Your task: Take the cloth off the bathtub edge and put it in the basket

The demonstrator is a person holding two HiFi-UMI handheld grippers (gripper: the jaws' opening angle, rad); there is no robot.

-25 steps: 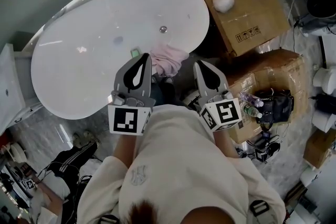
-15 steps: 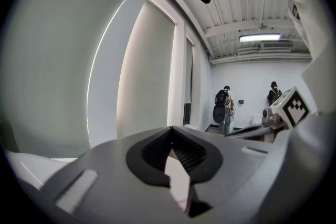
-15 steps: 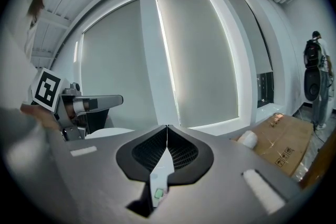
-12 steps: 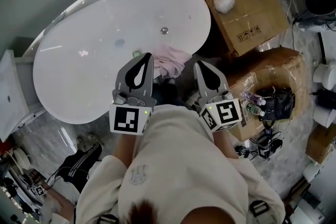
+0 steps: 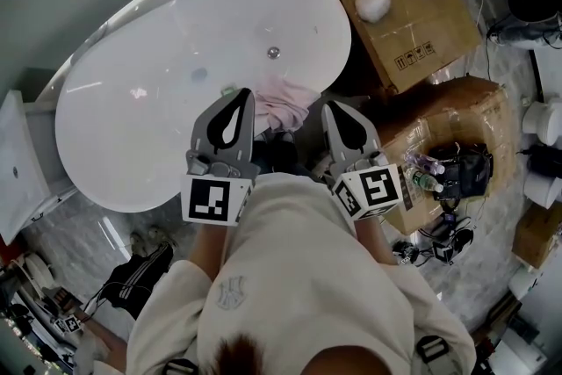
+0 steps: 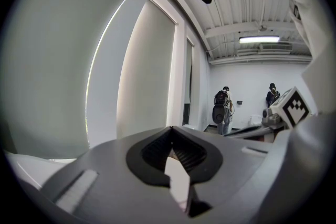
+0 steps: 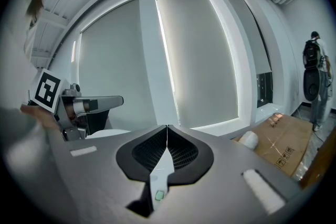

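The pink cloth (image 5: pixel 283 101) lies bunched on the near rim of the white bathtub (image 5: pixel 158 118). The left claw (image 5: pixel 239 101) is closed, tips together, with nothing between them. Its tip stands just beside the cloth's left edge; contact cannot be confirmed from the head view. The right claw (image 5: pixel 341 114) is likewise closed and empty, near the cloth's right side. Cardboard boxes (image 5: pixel 413 22) stand to the right of the tub. A white, possibly fluffy ball (image 5: pixel 373 3) rests on the farther box.
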